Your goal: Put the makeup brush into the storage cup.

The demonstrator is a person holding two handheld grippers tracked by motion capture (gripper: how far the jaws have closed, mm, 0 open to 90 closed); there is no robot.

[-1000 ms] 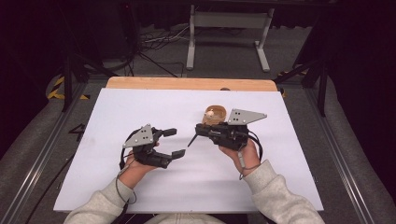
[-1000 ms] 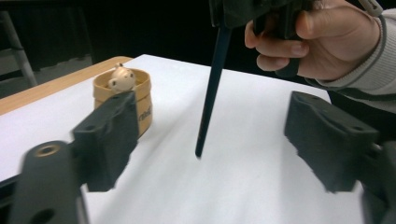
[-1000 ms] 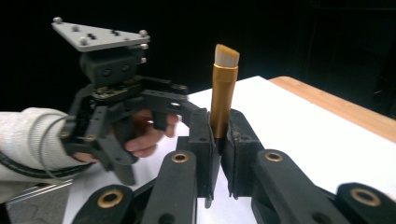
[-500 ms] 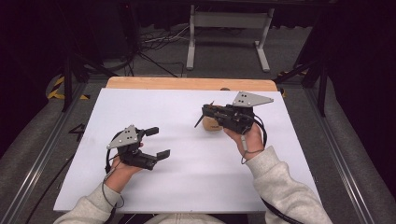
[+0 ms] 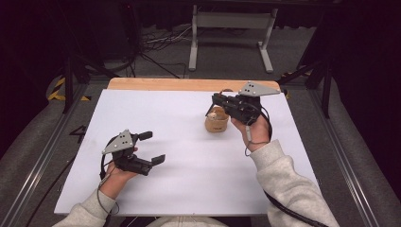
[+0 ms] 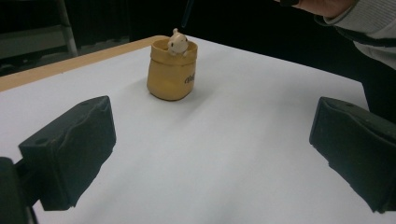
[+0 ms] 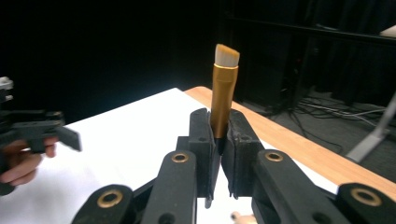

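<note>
A small yellow pot stands on the white table right of centre, with a cream figure poking out of its top. My right gripper hovers just above and behind the pot, shut on a brush with a gold ferrule and pale bristles; the bristle end points up past the jaws. My left gripper rests low at the near left, open with nothing between its fingers. In the left gripper view the pot lies well ahead of the wide-apart jaws.
A white sheet covers the table, and a wooden strip shows along the far edge. Metal stand legs and cables lie on the floor beyond. Dark rails run along both sides.
The two grippers have drawn apart. My left gripper slid left and toward the near edge, still open. My right gripper rose and moved away to the far right with the brush.
</note>
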